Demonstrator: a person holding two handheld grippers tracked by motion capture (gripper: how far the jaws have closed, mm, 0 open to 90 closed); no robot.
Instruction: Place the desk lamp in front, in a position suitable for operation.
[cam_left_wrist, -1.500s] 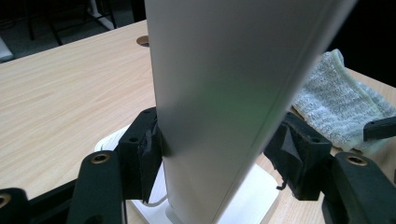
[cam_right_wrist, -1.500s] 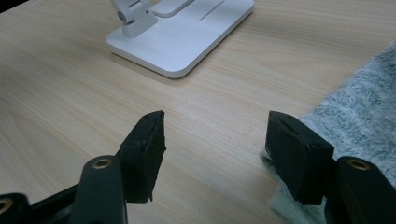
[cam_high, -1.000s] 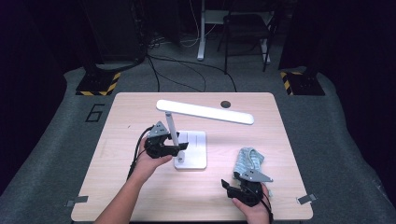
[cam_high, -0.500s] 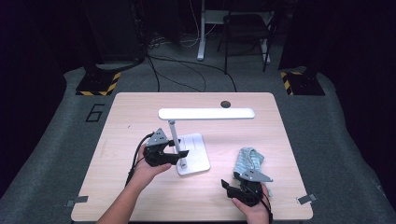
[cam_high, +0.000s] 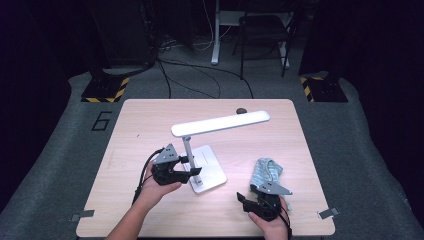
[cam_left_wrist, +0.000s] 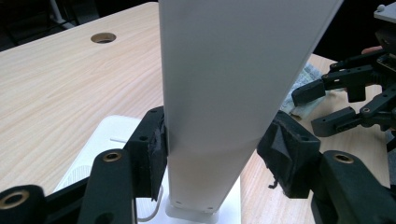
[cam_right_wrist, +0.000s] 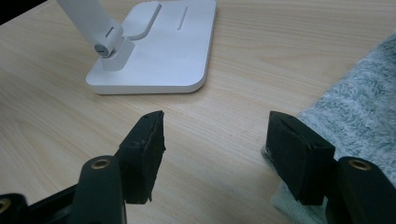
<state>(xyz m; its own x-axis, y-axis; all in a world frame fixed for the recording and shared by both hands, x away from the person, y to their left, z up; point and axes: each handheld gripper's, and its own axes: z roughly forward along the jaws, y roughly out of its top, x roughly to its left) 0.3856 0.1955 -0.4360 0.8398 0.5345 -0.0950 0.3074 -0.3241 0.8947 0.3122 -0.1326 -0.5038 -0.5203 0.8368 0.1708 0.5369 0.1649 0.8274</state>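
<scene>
My left tool (cam_high: 192, 166) is at the white desk lamp (cam_high: 200, 150) in the middle of the table (cam_high: 150, 120), its jaws just closing in on the lamp's upright arm (cam_left_wrist: 219, 107). The left pad (cam_left_wrist: 156, 149) touches it; whether the right pad presses yet I cannot tell. The lamp's head points toward two o'clock. My right tool (cam_high: 248, 200) rests at five o'clock (near the table's front edge), jaws wide and holding nothing, with the blue-grey cloth (cam_right_wrist: 359, 116) touching its right jaw.
</scene>
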